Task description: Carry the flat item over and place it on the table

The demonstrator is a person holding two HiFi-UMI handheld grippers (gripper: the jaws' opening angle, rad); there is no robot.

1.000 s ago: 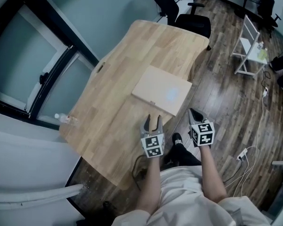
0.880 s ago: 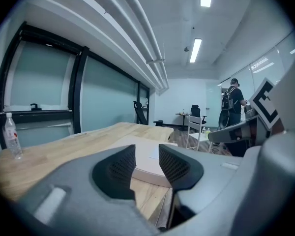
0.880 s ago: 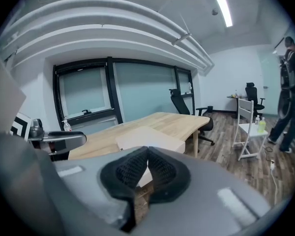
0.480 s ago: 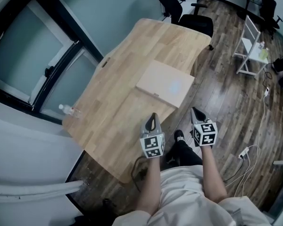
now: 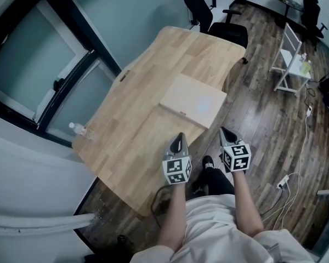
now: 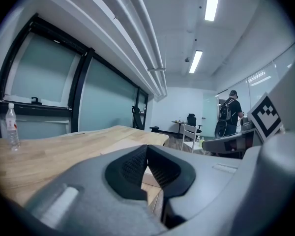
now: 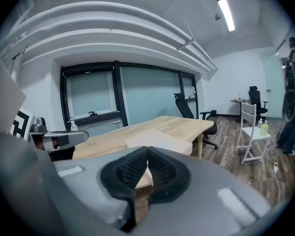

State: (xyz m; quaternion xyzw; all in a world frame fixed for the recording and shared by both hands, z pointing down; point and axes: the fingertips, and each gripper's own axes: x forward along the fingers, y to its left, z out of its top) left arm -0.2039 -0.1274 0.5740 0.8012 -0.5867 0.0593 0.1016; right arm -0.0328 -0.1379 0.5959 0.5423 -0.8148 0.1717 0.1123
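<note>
The flat item, a pale wooden board [image 5: 193,100], lies on the wooden table [image 5: 137,125] close to its right edge. It also shows in the left gripper view [image 6: 124,143] and in the right gripper view [image 7: 157,139], beyond the jaws. My left gripper [image 5: 179,137] hovers over the table's near edge, short of the board; its jaws have just been closing with nothing between them, and the pads now meet [image 6: 147,150]. My right gripper [image 5: 223,130] hangs beside the table edge over the floor, shut and empty [image 7: 148,152].
A water bottle [image 5: 77,128] stands at the table's far left edge [image 6: 11,127]. Black office chairs [image 5: 230,29] sit at the table's far end, and a white rack [image 5: 290,53] stands on the wood floor. Cables [image 5: 288,174] trail at my right. A person [image 6: 231,113] stands in the distance.
The left jaws went from open to shut, with nothing between them. Both grippers drew back a little from the board. The board has not moved.
</note>
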